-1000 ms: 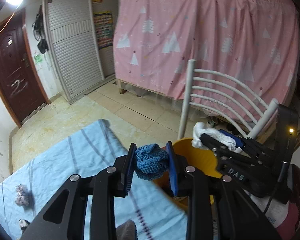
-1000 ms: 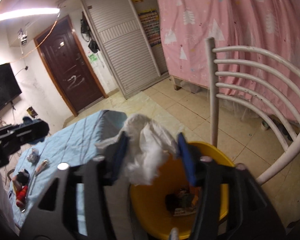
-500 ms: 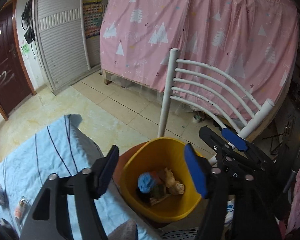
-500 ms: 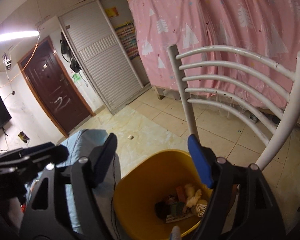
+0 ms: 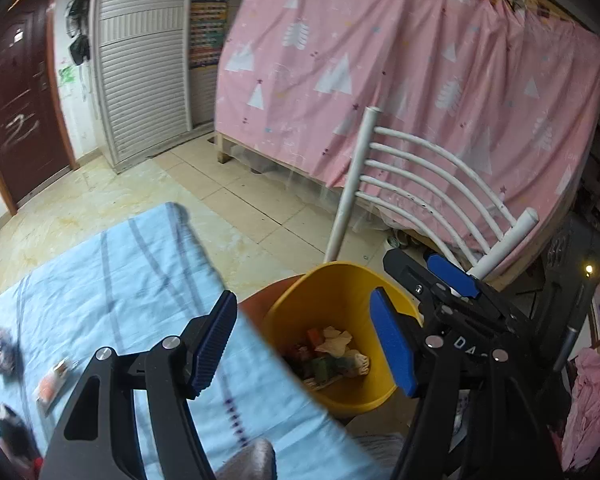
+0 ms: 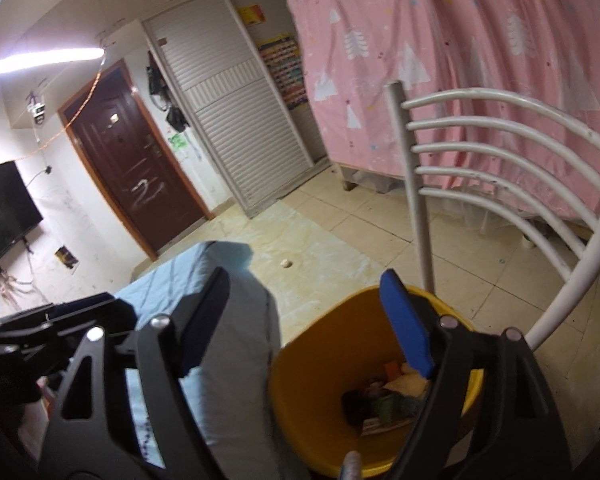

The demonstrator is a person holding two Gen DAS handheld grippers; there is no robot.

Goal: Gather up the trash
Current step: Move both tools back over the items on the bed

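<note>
A yellow bin (image 5: 340,272) stands on the floor off the table's right corner, holding mixed trash (image 5: 332,354). My left gripper (image 5: 304,344) hangs open above the table corner and bin, with nothing between its blue pads. On the light-blue tablecloth (image 5: 120,280) at the left lie a dark crumpled lump (image 5: 2,354), an orange-and-white wrapper (image 5: 52,382) and a dark piece (image 5: 14,430). My right gripper (image 6: 306,324) is over the bin (image 6: 296,360), its jaws opening and empty, with the trash (image 6: 388,404) below. It also shows beyond the bin as the right gripper (image 5: 430,276). The left gripper (image 6: 80,320) reaches in from the left.
A white slatted chair (image 5: 420,184) stands right behind the bin, its post close to the rim. Behind it hangs a pink curtain (image 5: 400,80) over a bed frame. Tiled floor (image 5: 240,184) stretches towards a brown door (image 5: 16,112) and a shuttered wardrobe (image 5: 140,72).
Both grippers opened: the blue knitted ball left the left jaws and the white tissue left the right jaws, and both now lie in the yellow bin. The left view has swung back towards the table.
</note>
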